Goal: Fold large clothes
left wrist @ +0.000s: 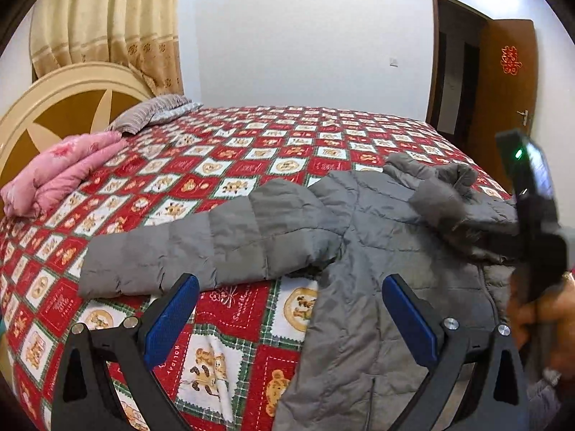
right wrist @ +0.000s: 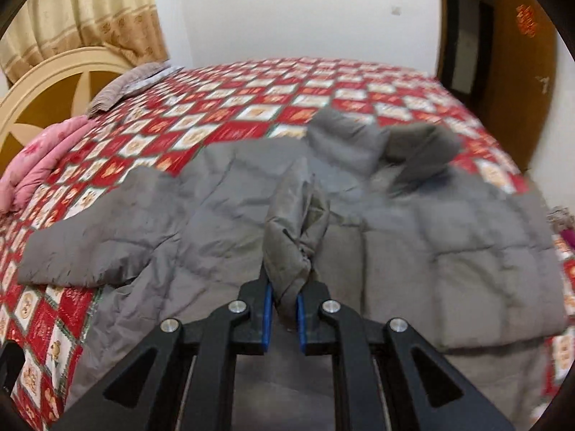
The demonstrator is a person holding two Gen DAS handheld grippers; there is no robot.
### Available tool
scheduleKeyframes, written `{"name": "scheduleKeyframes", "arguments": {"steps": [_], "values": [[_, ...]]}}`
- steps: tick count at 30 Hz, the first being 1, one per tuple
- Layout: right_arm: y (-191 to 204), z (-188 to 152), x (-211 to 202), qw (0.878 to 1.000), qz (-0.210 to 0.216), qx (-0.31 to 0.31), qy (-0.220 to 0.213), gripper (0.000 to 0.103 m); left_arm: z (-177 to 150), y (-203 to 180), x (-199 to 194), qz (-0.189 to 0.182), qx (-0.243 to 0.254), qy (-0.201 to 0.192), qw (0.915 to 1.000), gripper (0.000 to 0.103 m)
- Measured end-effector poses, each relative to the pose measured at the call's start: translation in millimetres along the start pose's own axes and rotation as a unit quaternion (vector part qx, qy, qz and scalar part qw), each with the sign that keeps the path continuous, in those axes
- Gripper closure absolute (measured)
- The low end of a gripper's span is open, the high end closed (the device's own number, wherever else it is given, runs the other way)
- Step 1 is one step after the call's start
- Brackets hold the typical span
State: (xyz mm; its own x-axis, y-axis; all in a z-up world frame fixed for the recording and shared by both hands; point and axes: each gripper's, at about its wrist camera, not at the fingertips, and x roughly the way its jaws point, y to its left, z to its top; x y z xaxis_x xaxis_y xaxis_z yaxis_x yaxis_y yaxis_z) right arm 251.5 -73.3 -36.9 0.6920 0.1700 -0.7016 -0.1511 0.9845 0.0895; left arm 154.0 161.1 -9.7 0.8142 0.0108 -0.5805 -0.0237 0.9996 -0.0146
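Note:
A grey padded jacket lies spread on the bed, one sleeve stretched to the left and the hood bunched at the far side. My left gripper is open and empty above the jacket's near left edge, below the sleeve. In the right wrist view the jacket fills the middle. My right gripper is shut on a bunched fold of the jacket's fabric and holds it raised above the jacket body. The right gripper's housing and the hand show at the right edge of the left view.
The bed has a red and white patchwork cover. A folded pink quilt and a striped grey pillow lie by the round headboard at the left. A beige curtain hangs behind. A brown door stands open at the right.

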Motion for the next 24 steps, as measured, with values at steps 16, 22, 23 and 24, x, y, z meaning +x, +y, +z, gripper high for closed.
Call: {"name": "scheduleKeyframes", "arguments": {"steps": [16, 22, 23, 24], "values": [[-192.4, -1.2, -109.2, 0.977, -0.103, 0.156, -0.1, 0.076, 43.7, -83.3, 39.1, -0.027, 0.073, 0.02, 0.9968, 0.001], [-276.6, -25.9, -70.1, 0.955, -0.109, 0.272, -0.044, 0.085, 57.5, -139.3, 83.9, -0.031, 0.087, 0.042, 0.9948, 0.001], [-277.0, -30.1, -55.8, 0.954, -0.102, 0.28, -0.027, 0.085, 58.3, -148.3, 93.8, -0.026, 0.09, 0.046, 0.9946, 0.001], [-274.7, -34.0, -44.1, 0.954, -0.097, 0.284, -0.012, 0.085, 59.3, -153.6, 100.9, -0.022, 0.093, 0.047, 0.9943, 0.001]]}}
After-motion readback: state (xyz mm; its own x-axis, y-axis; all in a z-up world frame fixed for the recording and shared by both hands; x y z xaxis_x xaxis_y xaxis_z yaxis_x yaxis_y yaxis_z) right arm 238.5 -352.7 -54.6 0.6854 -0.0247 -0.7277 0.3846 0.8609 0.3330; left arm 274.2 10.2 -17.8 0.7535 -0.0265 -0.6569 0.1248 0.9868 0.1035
